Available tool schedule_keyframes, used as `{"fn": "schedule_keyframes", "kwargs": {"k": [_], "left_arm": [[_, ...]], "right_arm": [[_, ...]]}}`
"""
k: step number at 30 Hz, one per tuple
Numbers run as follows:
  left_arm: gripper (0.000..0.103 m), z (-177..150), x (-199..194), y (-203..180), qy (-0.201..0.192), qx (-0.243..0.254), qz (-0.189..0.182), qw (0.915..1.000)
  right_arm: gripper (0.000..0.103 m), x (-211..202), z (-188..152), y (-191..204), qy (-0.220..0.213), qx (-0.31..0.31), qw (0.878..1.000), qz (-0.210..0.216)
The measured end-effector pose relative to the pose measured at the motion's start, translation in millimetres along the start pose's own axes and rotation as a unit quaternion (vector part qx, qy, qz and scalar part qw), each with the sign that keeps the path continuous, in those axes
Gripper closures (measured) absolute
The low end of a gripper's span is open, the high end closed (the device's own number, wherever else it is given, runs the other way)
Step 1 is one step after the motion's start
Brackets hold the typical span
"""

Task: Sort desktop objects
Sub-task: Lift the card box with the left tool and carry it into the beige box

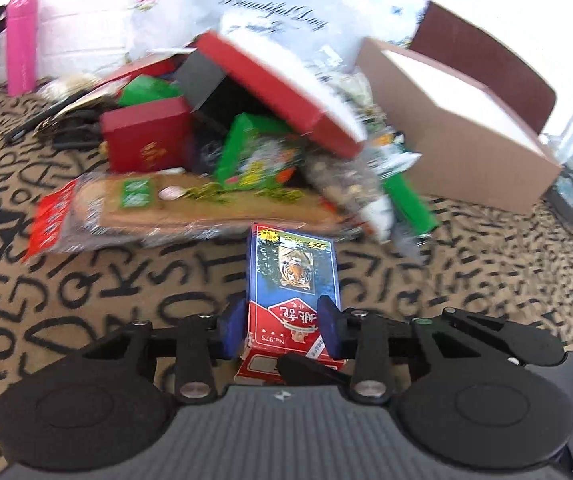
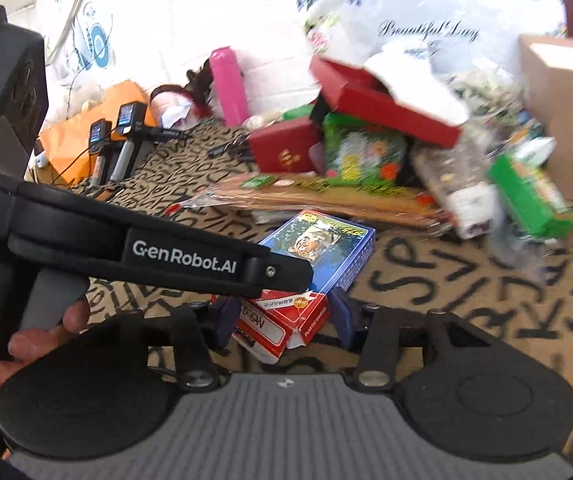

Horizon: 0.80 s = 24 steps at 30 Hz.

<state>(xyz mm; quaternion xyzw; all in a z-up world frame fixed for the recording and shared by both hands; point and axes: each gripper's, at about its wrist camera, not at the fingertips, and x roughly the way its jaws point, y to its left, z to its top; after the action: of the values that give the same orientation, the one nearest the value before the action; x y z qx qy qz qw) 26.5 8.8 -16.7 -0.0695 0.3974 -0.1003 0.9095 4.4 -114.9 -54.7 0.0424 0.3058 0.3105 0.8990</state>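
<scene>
the step in hand looks like lifting one item out of the clutter to sort it: a card box — blue with a tiger picture on top, red at its near end with printed characters, its near flap a little torn open in the right wrist view — is gripped at the near end. the left tool is clenched on it, its blue pads pressed against both sides of the red end. the right tool straddles the same red end from another angle; its pads sit just beside the box, but whether they press on it i cannot tell. taking the card box as the landmark: a long flat snack packet lies just beyond its far end, a heap of red and green boxes rises behind that, a brown carton stands beyond and to the right, and a pink bottle stands far off to the left. the patterned worktop shows beneath it. the next move, as i judge it, calls for one tool to yield — two grips on a light box risk twisting it — then carrying it clear of the packet.
</scene>
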Motion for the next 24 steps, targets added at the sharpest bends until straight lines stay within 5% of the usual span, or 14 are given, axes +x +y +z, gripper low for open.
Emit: {"fn": "schedule_keyframes", "kwargs": {"k": [13, 24], "left_arm": [[0.065, 73.9, -15.1, -104.1, -0.106, 0.085, -0.071, 0.9882], [0.065, 166.2, 50.7, -165.1, -0.143, 0.101, -0.099, 0.9795]], "right_arm": [[0.055, -94.8, 42.4, -44.7, -0.125, -0.021, 0.986, -0.107], [0.055, -102.0, 118.4, -133.7, -0.168, -0.028, 0.967, -0.190]]}}
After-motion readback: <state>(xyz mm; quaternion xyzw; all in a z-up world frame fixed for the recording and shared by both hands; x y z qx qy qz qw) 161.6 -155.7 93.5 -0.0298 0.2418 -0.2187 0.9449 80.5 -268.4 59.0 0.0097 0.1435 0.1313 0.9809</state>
